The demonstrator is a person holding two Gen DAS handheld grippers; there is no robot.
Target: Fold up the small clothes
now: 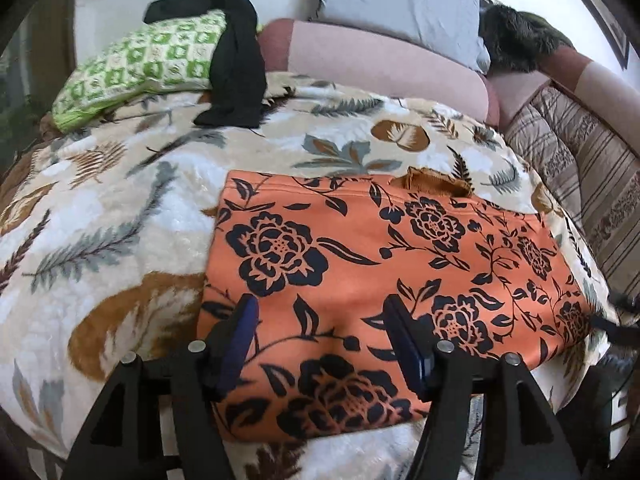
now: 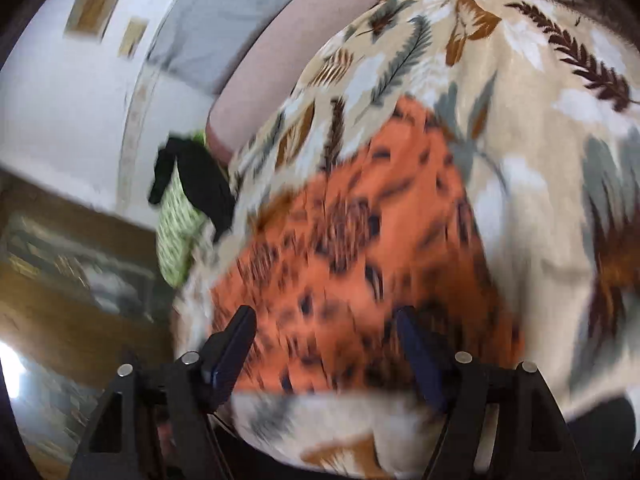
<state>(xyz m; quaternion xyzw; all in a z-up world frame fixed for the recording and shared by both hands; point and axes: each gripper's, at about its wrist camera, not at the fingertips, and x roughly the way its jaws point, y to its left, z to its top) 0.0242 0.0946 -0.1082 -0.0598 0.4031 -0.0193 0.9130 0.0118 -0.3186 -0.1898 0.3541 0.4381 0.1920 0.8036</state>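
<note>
Two grippers are hovering over a bed. Far left, a green patterned pillow (image 1: 136,64) is lying with a black garment (image 1: 236,60) draped across it. The left gripper (image 1: 320,320) is standing with jaws apart, nothing between its pads, above the folded orange floral cloth (image 1: 380,256) lying flat on the leaf-print blanket (image 1: 120,200). The right gripper (image 2: 324,332), in a blurred view, is likewise gaping empty over the cloth's near edge.

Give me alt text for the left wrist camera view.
An orange garment with black flowers lies flat on a leaf-patterned blanket, the open left gripper over its near edge. Behind, a black garment drapes over a green pillow.
</note>
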